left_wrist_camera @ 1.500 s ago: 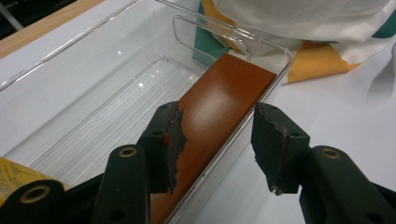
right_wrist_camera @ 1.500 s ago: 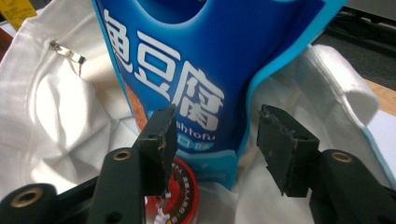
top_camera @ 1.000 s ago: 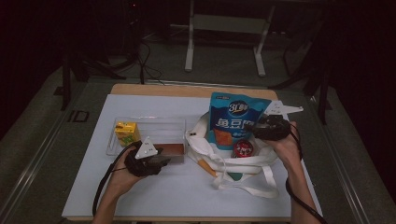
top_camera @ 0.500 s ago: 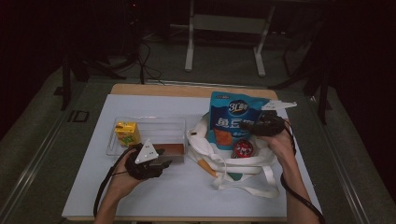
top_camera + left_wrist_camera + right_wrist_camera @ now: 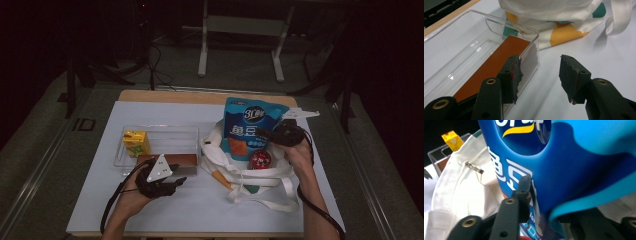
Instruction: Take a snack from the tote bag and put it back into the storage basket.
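Blue foil pouch (image 5: 564,167) stands pinched between the jaws of the right gripper (image 5: 280,135), one jaw pressed flat on its printed face and the other hidden behind its edge in the right gripper view. Just below the jaws a red round tin (image 5: 260,160) lies on the white tote bag (image 5: 260,180), from which the pouch rises upright. Compared with a second ago, the pouch sits slightly nearer the bag's mouth and the right hand has drawn closer to it, which suggests the pouch is being lifted out of the bag, or steadied for that.

The left gripper (image 5: 539,72) has its jaws spread apart with nothing between them. One jaw overlaps the near end of a clear plastic tray (image 5: 529,32), where a brown flat bar (image 5: 499,60) lies; beyond the jaws is the bag's patterned cloth. At the tray's far end stands a yellow carton (image 5: 136,142). The left hand has barely moved, seemingly waiting to receive or place something.
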Tool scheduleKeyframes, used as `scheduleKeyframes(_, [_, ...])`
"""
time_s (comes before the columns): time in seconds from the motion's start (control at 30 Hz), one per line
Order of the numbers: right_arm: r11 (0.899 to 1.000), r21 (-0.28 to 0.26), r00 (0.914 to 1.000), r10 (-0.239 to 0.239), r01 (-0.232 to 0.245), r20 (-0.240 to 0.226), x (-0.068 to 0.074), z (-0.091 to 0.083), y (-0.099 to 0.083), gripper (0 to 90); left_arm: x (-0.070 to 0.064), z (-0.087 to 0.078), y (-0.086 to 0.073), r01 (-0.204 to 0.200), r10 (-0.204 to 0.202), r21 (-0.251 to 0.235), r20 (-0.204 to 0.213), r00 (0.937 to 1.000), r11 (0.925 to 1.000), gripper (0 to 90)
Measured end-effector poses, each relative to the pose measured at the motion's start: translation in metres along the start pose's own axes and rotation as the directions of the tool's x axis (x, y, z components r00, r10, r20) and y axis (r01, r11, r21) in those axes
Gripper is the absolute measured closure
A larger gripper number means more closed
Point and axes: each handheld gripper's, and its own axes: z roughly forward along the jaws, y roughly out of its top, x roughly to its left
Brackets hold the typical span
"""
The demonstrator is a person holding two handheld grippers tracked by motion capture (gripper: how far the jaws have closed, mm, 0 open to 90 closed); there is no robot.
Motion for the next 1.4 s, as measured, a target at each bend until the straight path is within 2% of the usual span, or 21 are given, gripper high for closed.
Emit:
scheduleKeyframes(0.2, [1.0,-0.013,0.9997,0.022,-0.022,0.014,0.001,-0.001,0.0,83.5,-0.004,0.006,-0.004,-0.002,0.002,0.01,0.014,0.9999,1.0,50.7])
scheduleKeyframes(0.37, [0.998,-0.025,0.9981,0.062,-0.062,0.007,0.001,-0.002,0.0,87.0,-0.007,0.012,-0.007,-0.013,0.012,0.026,0.028,0.9995,0.9996,50.5])
scheduleKeyframes(0.7, [0.994,-0.046,0.9951,0.099,-0.099,-0.001,0.002,-0.004,-0.003,89.5,-0.009,0.023,-0.016,-0.007,0.005,0.059,0.036,0.9993,0.9982,49.7])
scheduleKeyframes(1.23, [0.985,-0.076,0.9882,0.152,-0.153,-0.014,0.004,-0.007,-0.004,90.0,-0.009,0.027,-0.025,0.011,-0.013,0.067,0.031,0.9994,0.9977,49.0])
scheduleKeyframes(1.4, [0.979,-0.107,0.9844,0.174,-0.176,-0.023,0.005,-0.012,-0.003,90.0,-0.01,0.028,-0.026,0.016,-0.018,0.065,0.031,0.9994,0.9978,48.8])
